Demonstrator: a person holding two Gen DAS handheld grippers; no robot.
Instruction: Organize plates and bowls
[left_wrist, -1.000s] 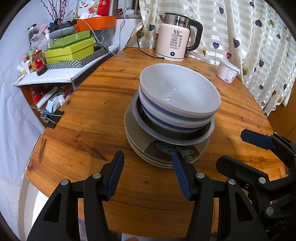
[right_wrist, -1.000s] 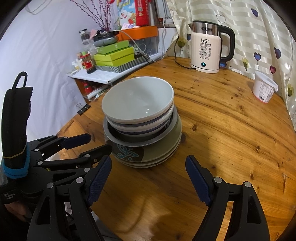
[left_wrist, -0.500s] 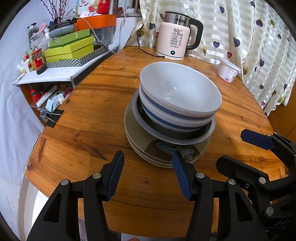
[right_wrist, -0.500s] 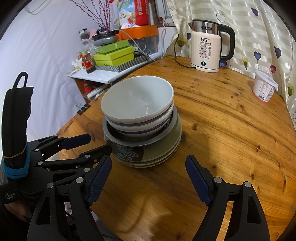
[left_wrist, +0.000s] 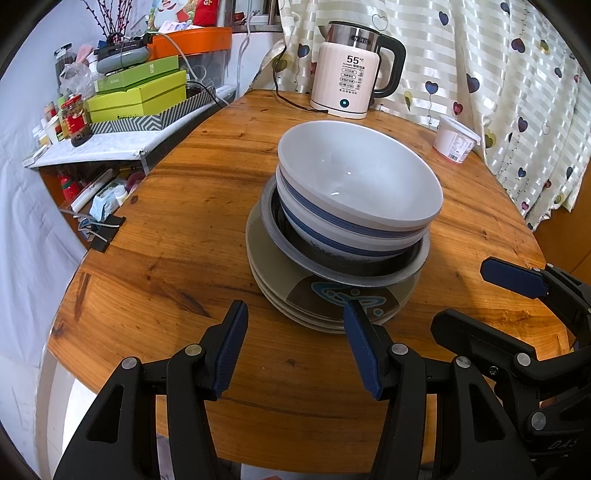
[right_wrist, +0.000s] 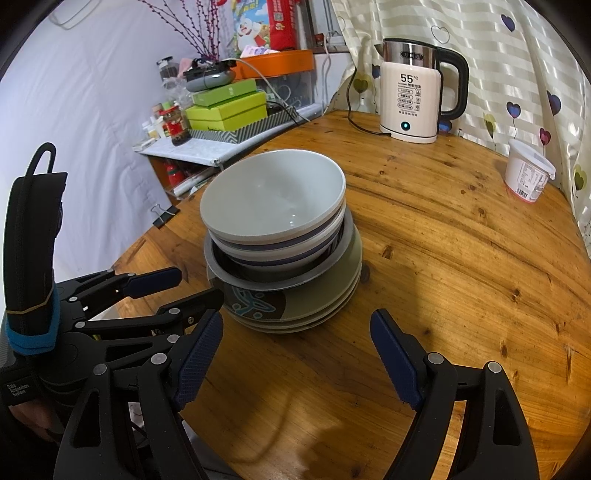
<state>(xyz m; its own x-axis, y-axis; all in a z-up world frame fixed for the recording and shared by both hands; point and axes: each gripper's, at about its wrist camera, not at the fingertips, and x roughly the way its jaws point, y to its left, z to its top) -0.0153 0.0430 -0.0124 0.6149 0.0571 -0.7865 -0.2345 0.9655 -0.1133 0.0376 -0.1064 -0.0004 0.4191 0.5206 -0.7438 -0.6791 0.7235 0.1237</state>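
round wooden table (left_wrist: 192, 206), bowl stack (left_wrist: 347, 229) central, both tools, left tool (left_wrist: 295, 347), right tool (right_wrist: 295, 354), gaping empty at near edge.

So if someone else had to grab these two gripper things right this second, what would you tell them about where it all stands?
Left gripper: open, holding nothing, just short of the stack.
Right gripper: open, holding nothing, beside the left one, also short of the stack.
The dishes: one pile mid-table. Two white bowls with blue bands are nested on top, inside a grey metal dish, which sits on a stack of olive plates.
Done: everything is gathered into one pile, largest pieces at the bottom.
Left: nothing loose is in view; whether the pile still has to be moved or split, the pictures do not say.
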